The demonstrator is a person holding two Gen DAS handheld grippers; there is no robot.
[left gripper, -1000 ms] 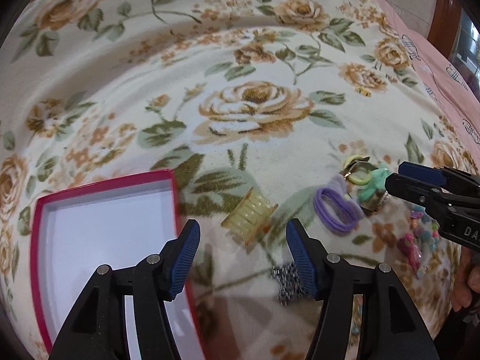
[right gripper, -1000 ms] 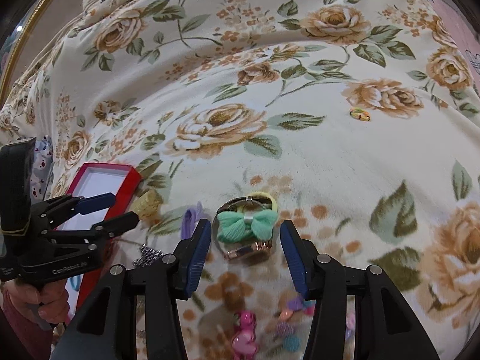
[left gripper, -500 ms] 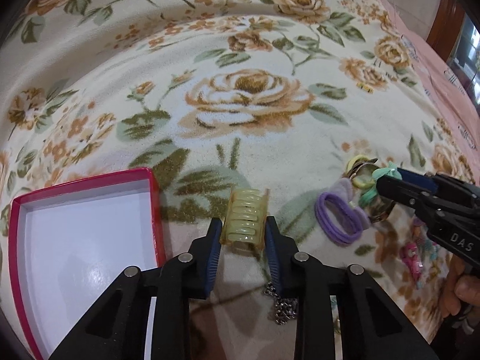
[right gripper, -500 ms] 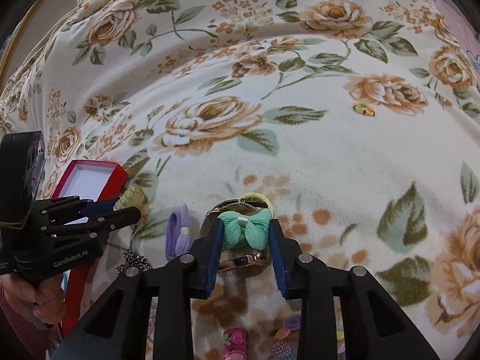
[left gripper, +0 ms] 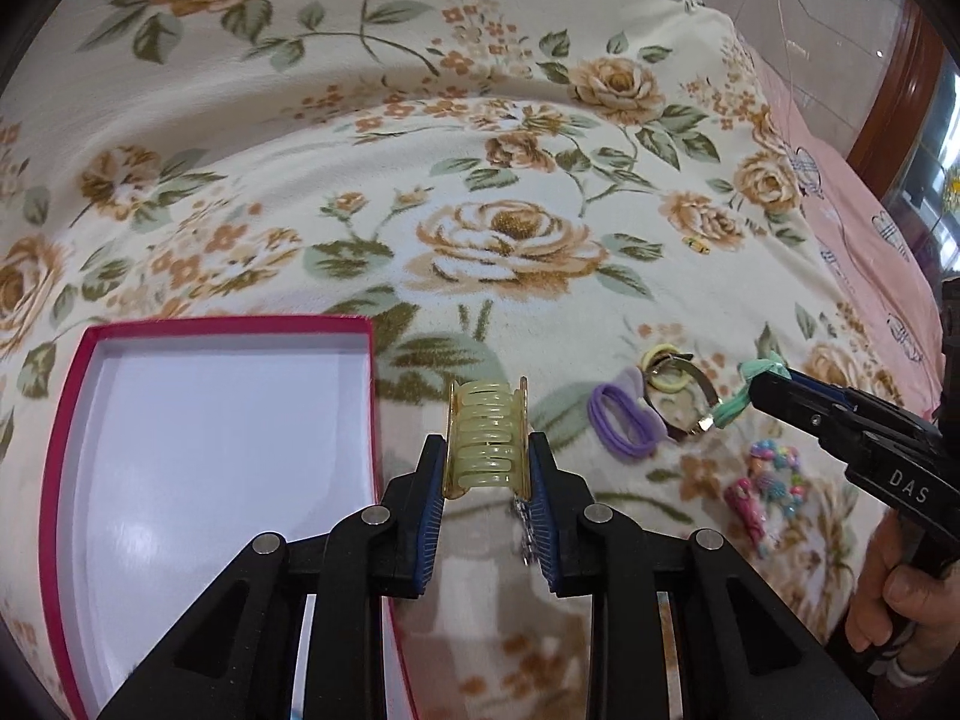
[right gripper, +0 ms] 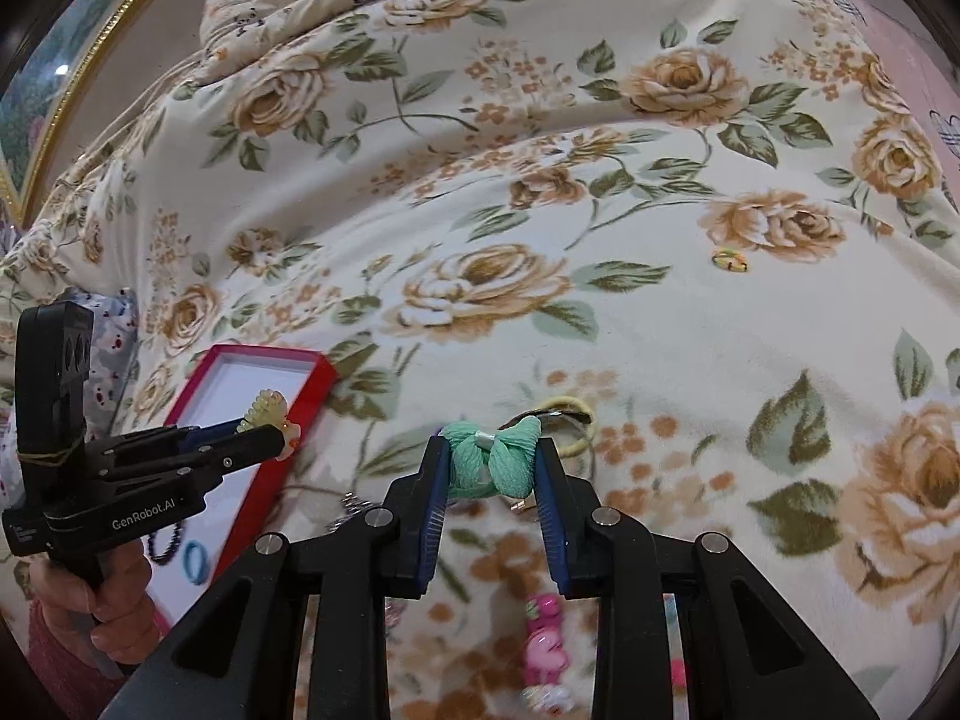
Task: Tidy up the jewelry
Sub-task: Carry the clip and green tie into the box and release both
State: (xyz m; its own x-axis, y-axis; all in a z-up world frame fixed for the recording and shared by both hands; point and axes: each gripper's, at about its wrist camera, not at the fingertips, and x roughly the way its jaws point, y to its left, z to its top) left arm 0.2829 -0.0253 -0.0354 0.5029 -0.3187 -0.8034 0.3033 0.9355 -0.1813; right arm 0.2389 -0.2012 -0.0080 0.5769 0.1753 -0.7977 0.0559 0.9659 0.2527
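Note:
My left gripper [left gripper: 486, 474] is shut on a translucent yellow hair claw clip [left gripper: 486, 438], held above the floral blanket just right of the red box [left gripper: 66, 414] with its white inside. My right gripper [right gripper: 492, 468] is shut on a mint green bow [right gripper: 495, 459], lifted off the blanket. The bow also shows in the left wrist view [left gripper: 750, 387] at the right gripper's tips, and the clip shows in the right wrist view [right gripper: 267, 411]. A purple hair tie [left gripper: 621, 420], a yellow hair tie [left gripper: 666, 372] and a metal bangle [left gripper: 684, 414] lie on the blanket.
Pink and multicoloured hair clips [left gripper: 765, 489] lie at the right. A silver chain [left gripper: 525, 528] lies under the left gripper. A small yellow ring [right gripper: 731, 259] lies far out on the blanket. A blue ring [right gripper: 195, 561] and a dark bead bracelet [right gripper: 162, 540] lie in the box.
Both grippers closed from open: the left on the yellow claw clip, the right on the green bow. Both things are now lifted off the blanket.

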